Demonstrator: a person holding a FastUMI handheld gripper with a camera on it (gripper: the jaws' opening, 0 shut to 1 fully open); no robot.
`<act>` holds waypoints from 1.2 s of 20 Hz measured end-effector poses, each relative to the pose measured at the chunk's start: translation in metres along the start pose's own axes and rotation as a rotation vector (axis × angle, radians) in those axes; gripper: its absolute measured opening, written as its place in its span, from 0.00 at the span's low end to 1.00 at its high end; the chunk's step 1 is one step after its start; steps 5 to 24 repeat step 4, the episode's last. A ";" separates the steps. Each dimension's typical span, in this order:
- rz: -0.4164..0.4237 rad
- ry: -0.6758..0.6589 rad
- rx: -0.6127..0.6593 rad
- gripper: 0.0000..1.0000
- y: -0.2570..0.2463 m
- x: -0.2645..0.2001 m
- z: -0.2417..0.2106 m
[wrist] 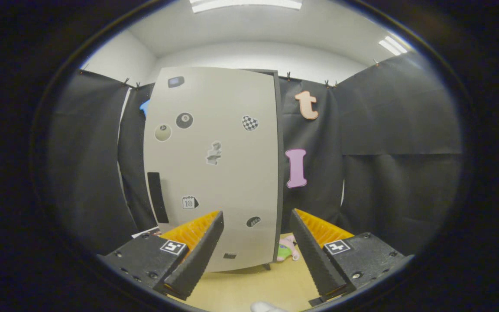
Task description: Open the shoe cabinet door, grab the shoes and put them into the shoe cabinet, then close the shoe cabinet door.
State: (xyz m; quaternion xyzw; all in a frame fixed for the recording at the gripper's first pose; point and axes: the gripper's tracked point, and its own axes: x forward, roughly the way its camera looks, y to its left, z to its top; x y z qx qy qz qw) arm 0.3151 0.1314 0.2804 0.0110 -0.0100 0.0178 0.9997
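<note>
Cabinet door (215,169) stands closed just beyond the spread, empty tongs (256,249), dark handle strip (157,197) near its left edge, so best to approach that strip squarely and pull outward; shoes (287,251) lie beside the cabinet's right foot.

A staged recording booth rather than a home: black cloth (388,130) clipped up as walls, white ceiling with strip lights (245,4) above, and a lone sticker-covered shoe cabinet (215,169) on the pale wooden floor (254,286).
</note>
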 end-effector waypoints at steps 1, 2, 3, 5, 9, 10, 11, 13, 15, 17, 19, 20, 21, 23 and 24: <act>0.005 0.006 -0.011 1.00 0.001 -0.008 -0.001; -0.005 0.017 -0.026 1.00 -0.001 -0.014 -0.002; 0.001 0.030 -0.038 1.00 -0.001 -0.023 -0.008; 0.004 0.036 -0.033 1.00 0.000 -0.032 -0.009; 0.004 0.036 -0.033 1.00 0.000 -0.032 -0.009; 0.004 0.036 -0.033 1.00 0.000 -0.032 -0.009; 0.004 0.036 -0.033 1.00 0.000 -0.032 -0.009; 0.004 0.036 -0.033 1.00 0.000 -0.032 -0.009; 0.004 0.036 -0.033 1.00 0.000 -0.032 -0.009; 0.004 0.036 -0.033 1.00 0.000 -0.032 -0.009; 0.004 0.036 -0.033 1.00 0.000 -0.032 -0.009; 0.004 0.036 -0.033 1.00 0.000 -0.032 -0.009; 0.004 0.036 -0.033 1.00 0.000 -0.032 -0.009; 0.004 0.036 -0.033 1.00 0.000 -0.032 -0.009; 0.004 0.036 -0.033 1.00 0.000 -0.032 -0.009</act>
